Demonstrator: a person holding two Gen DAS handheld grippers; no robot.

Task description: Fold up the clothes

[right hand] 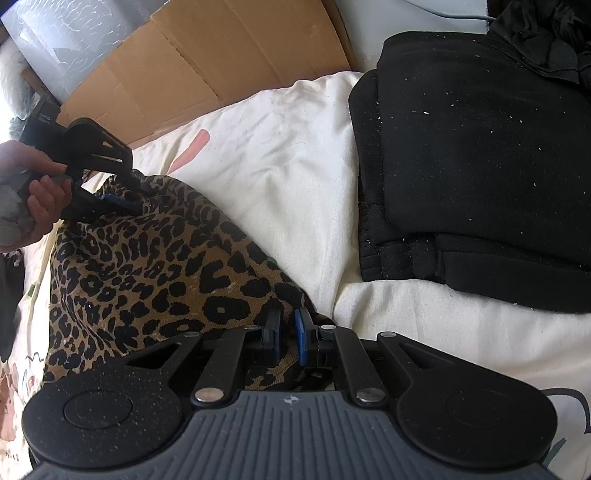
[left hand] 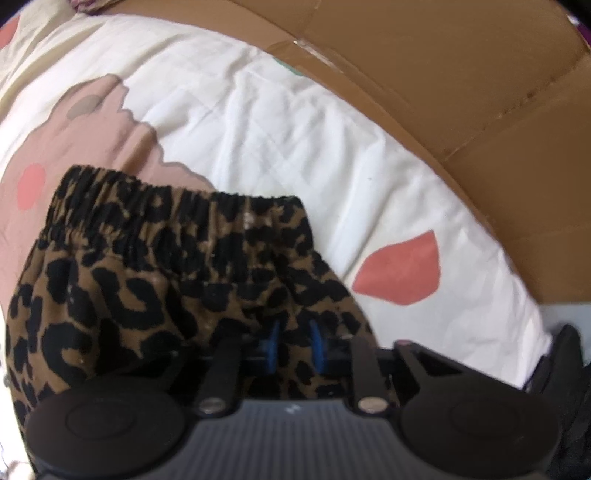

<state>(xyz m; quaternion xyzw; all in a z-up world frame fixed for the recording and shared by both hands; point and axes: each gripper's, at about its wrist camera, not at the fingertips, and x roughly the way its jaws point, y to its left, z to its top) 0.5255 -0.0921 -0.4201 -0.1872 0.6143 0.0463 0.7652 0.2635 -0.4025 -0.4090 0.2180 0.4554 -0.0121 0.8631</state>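
Note:
A leopard-print garment (left hand: pixel 147 277) with an elastic waistband lies bunched on the white patterned quilt (left hand: pixel 277 129). My left gripper (left hand: pixel 294 343) is shut on a fold of it just below the waistband, and cloth fills the gap between the blue pads. In the right wrist view the same garment (right hand: pixel 147 266) spreads to the left. My right gripper (right hand: pixel 287 332) is shut on its near edge. At the far left of that view a hand holds the left gripper (right hand: pixel 123 202), which pinches the garment's far end.
A folded stack of black clothes (right hand: pixel 480 166) lies on the quilt (right hand: pixel 277 166) to the right. Flattened cardboard (right hand: pixel 207 74) (left hand: pixel 461 92) leans along the bed's far side. More dark cloth (right hand: pixel 546 33) is heaped at the top right.

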